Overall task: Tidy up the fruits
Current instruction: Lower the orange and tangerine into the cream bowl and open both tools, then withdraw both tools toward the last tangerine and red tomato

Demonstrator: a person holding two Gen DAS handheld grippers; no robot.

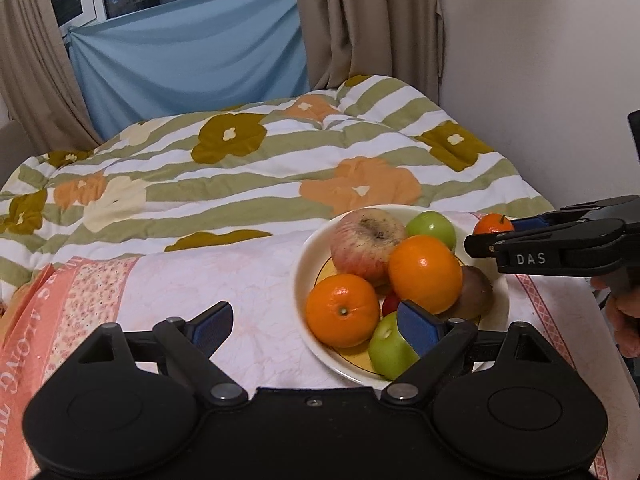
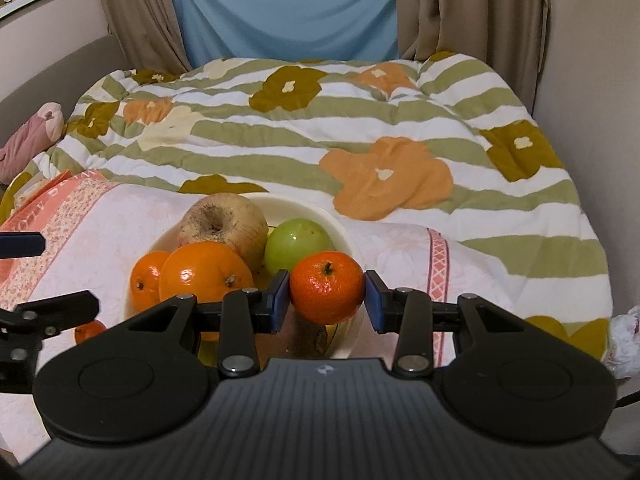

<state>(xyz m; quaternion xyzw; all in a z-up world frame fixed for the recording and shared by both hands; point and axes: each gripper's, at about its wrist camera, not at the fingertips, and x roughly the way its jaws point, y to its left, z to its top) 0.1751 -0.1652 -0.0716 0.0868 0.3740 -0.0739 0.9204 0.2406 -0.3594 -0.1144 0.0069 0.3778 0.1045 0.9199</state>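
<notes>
A cream bowl (image 1: 304, 248) on the bed holds a large reddish apple (image 1: 366, 246), two oranges (image 1: 425, 274), two green apples (image 1: 432, 228), a brown fruit (image 1: 476, 292) and a small red fruit. My left gripper (image 1: 316, 326) is open and empty at the bowl's near left rim. My right gripper (image 2: 327, 298) is shut on a small mandarin (image 2: 327, 287) and holds it over the bowl's (image 2: 348, 236) near right side. The mandarin also shows in the left wrist view (image 1: 492, 224). Another small orange fruit (image 2: 89, 330) lies left of the bowl.
The bowl sits on a pink and white cloth (image 1: 180, 280) over a flowered striped quilt (image 1: 240, 168). A wall (image 1: 540, 80) runs along the right, curtains (image 1: 360, 20) and a blue sheet behind. A pink pillow (image 2: 28, 136) lies at far left.
</notes>
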